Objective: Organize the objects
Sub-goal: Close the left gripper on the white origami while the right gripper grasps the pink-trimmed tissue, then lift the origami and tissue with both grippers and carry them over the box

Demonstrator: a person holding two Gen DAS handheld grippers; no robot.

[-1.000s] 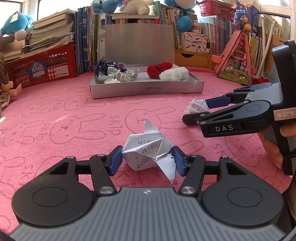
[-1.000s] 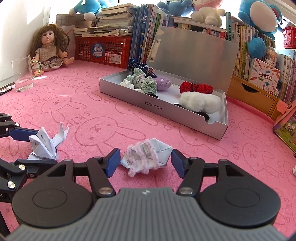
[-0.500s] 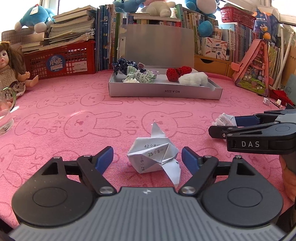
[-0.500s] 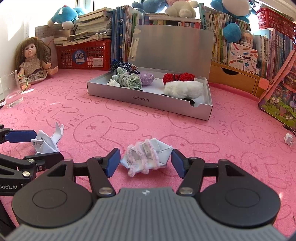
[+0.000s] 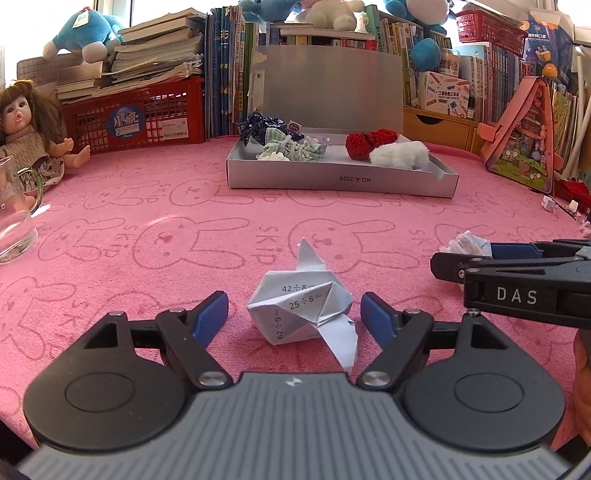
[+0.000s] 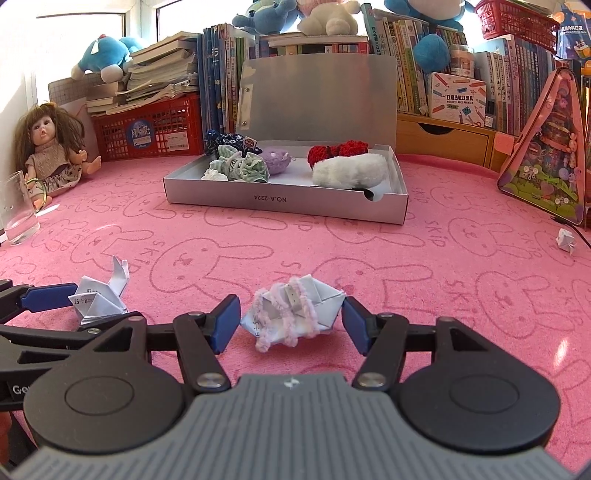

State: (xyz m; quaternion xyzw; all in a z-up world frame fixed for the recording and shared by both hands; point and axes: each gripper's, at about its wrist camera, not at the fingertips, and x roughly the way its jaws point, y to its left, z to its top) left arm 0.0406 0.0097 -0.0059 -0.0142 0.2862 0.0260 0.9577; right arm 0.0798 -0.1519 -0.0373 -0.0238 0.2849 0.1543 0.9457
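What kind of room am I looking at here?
Most likely a child's room or play corner at home: a doll sits by a red basket of books, plush toys top crowded bookshelves, and a pink bunny-print cloth covers the surface.

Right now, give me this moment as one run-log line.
left gripper: open, jaws just opened, astride folded paper | right gripper: open, astride yarn-wrapped paper | both on pink cloth | silver box: open

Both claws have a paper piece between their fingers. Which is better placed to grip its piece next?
Right, probably. The right claw brackets the yarn-wrapped paper closely. The left claw, whose fingers have just been opening, stands wider of the folded paper, touching nothing.
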